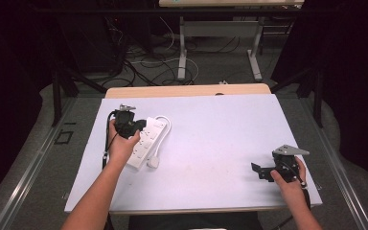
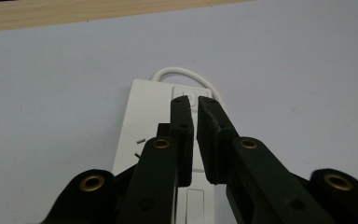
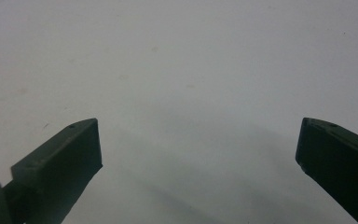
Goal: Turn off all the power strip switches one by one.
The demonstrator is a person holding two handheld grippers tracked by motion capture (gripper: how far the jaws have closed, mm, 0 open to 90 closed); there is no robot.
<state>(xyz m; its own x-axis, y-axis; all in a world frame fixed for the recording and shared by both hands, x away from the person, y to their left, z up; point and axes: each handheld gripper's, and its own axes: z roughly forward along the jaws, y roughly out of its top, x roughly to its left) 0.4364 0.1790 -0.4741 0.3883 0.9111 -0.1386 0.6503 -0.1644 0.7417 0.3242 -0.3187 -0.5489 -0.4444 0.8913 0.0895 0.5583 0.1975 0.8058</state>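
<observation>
High view: the left gripper (image 1: 141, 125) rests over the white power strip (image 1: 146, 141) at 9 o'clock on the surface (image 1: 211, 143); left gripper view: jaws nearly closed above the strip's switch (image 2: 189, 95); right gripper view: the right gripper (image 3: 198, 144) jaws spread wide.

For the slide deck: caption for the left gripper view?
Left gripper, nearly shut, poised over the switch end of a white power strip on the table.
</observation>
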